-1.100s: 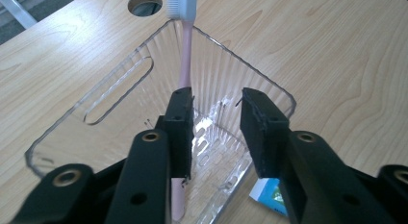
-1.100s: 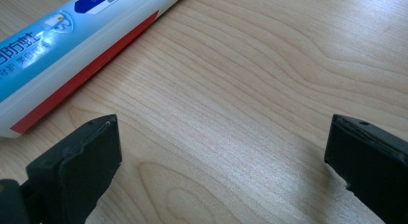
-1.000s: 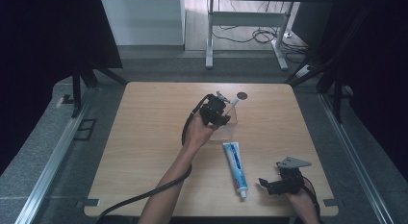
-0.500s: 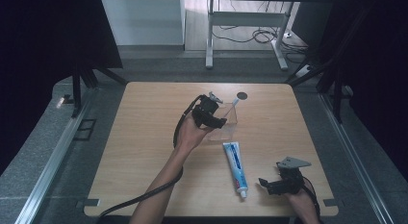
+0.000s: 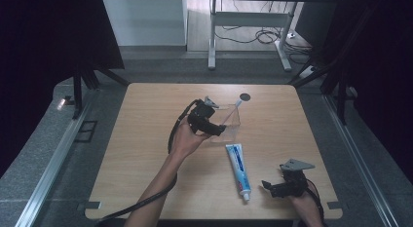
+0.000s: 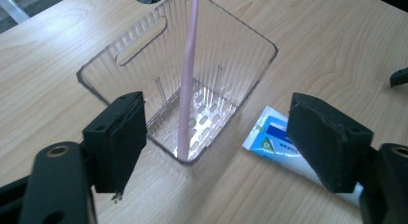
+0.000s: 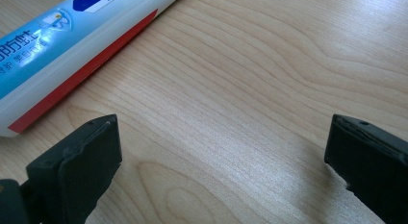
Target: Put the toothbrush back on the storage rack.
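- Pale wooden table (image 5: 146,154) sits in a dim room, with grey floor around it and a white metal stand and loose cables on the floor beyond its far edge, seen from the high view.
- Left gripper (image 5: 221,131) hovers near the table's middle, held in the person's left hand (image 5: 185,139); its jaws have just been opening and now stand wide apart with nothing pressed between the pads.
- Left gripper view looks down between those jaws (image 6: 216,147) at a clear ribbed plastic container (image 6: 120,56), upright on the table, with a slot handle in one wall and a perforated bottom.
- A pink toothbrush handle (image 6: 186,89) stands inside the container, its lower end on the perforated bottom and its upper part leaning up past the rim; from the high view it shows as a thin stick (image 5: 237,106) tilted toward a small dark round hole (image 5: 244,96) in the tabletop.
- Just beside the container lies a blue and white toothpaste tube (image 5: 238,168), flat on the table, cap end toward the person; the left gripper view catches its flat end (image 6: 274,137) by the right jaw.
- Right gripper (image 5: 268,186) rests low near the table's near right corner, jaws spread and empty.
- Right gripper view adds the tube's red stripe and printed lettering (image 7: 62,46), apart from the left pad, with bare wood grain between the jaws (image 7: 221,152).
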